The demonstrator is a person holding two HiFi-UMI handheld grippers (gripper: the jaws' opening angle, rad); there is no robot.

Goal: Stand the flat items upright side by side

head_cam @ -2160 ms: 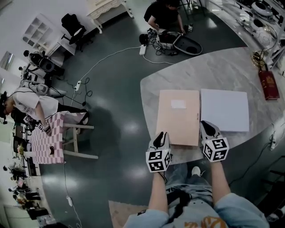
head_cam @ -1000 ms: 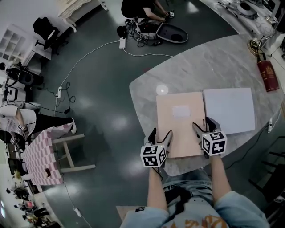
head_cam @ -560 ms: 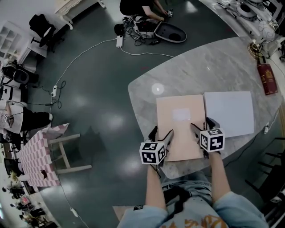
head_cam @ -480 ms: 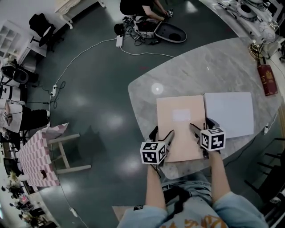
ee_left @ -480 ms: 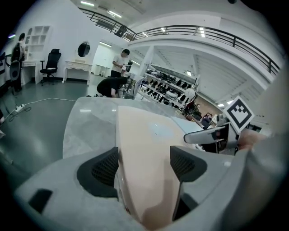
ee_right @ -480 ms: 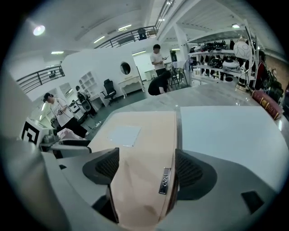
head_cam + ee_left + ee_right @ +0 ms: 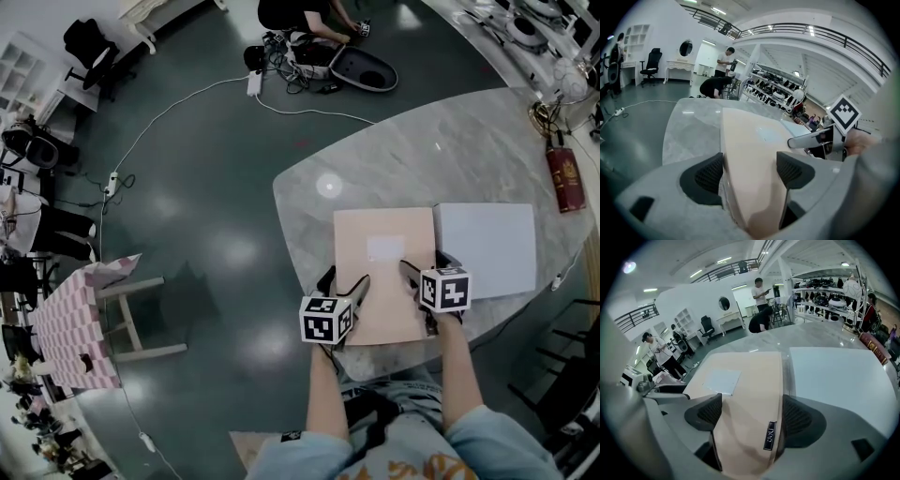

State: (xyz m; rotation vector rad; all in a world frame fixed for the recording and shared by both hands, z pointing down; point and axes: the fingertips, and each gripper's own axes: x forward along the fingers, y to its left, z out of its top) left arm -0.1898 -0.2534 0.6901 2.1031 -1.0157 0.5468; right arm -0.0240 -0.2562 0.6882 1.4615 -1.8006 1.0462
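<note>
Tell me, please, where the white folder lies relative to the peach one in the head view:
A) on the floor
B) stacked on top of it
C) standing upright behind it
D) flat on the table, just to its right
D: the white folder lies flat on the table, edge to edge with the right side of the peach folder.

I'm looking down on a grey marble desk [image 7: 412,159] with a dark red book [image 7: 563,178] lying near its right edge. On the floor beyond it, a person [image 7: 295,14] crouches beside an open black case [image 7: 366,68] and a white power strip [image 7: 253,84]. A pink checkered table [image 7: 70,323] stands far left.
</note>
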